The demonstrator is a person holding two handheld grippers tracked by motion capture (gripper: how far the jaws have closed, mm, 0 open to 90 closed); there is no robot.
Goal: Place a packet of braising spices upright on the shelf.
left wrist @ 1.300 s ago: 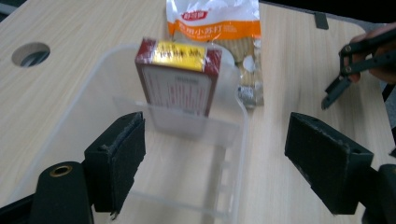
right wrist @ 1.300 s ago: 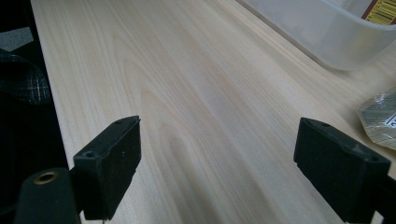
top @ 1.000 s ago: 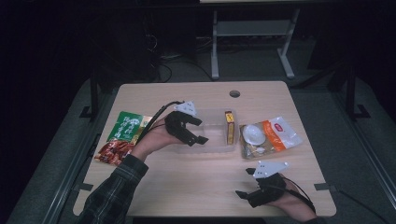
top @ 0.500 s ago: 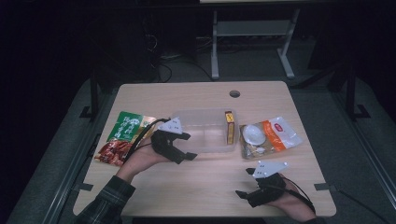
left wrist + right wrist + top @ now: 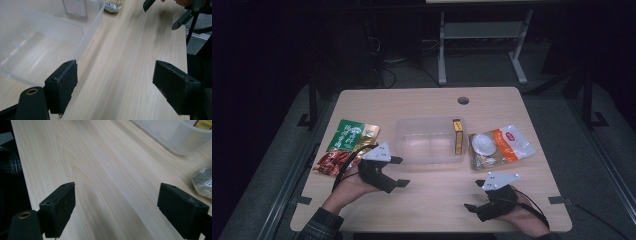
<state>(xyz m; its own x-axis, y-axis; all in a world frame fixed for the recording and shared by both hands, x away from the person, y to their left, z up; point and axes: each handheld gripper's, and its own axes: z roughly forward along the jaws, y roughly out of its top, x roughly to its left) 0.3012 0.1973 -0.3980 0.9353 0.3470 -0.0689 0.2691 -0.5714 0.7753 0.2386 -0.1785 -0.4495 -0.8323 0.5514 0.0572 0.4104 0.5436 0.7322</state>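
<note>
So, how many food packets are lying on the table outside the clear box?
2. A green and red packet lies left of the clear box, and a white and orange packet lies to its right. Neither touches a gripper.

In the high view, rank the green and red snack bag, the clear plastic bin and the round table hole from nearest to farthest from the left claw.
1. Green and red snack bag, just left of the left claw.
2. Clear plastic bin, ahead to its right.
3. Round table hole, near the far edge.
</note>
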